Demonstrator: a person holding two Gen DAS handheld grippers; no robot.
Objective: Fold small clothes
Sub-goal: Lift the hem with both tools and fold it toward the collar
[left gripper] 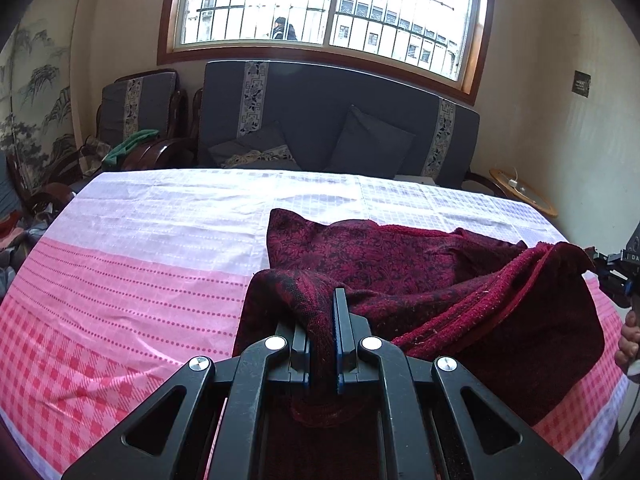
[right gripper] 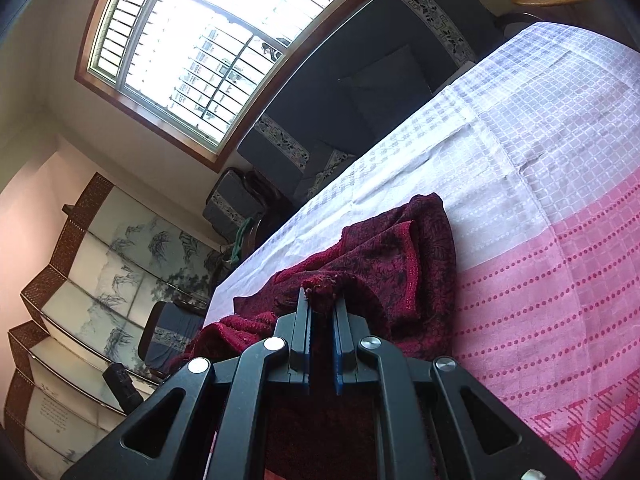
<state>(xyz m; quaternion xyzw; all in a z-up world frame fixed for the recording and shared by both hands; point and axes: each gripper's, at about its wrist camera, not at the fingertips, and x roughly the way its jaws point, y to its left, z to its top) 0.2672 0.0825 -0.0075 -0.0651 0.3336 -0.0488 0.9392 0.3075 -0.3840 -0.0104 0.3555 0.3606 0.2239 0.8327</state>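
A dark red patterned knit garment [left gripper: 400, 264] lies bunched on the pink and white checked tablecloth [left gripper: 120, 280]. My left gripper [left gripper: 322, 300] is shut on a fold at the garment's near left edge, and the cloth drapes down between its fingers. In the left wrist view my right gripper [left gripper: 612, 268] shows at the far right edge, holding up the other corner, with a hand [left gripper: 628, 340] below it. In the right wrist view my right gripper [right gripper: 322, 300] is shut on a frayed corner of the garment [right gripper: 384, 264], the rest trailing onto the tablecloth [right gripper: 540, 240].
A dark sofa [left gripper: 340, 120] with cushions stands behind the table under a barred window [left gripper: 328, 4]. An armchair [left gripper: 136, 112] sits at the back left, and a round wooden side table [left gripper: 524, 192] at the back right. A painted folding screen [right gripper: 80, 280] stands to the side.
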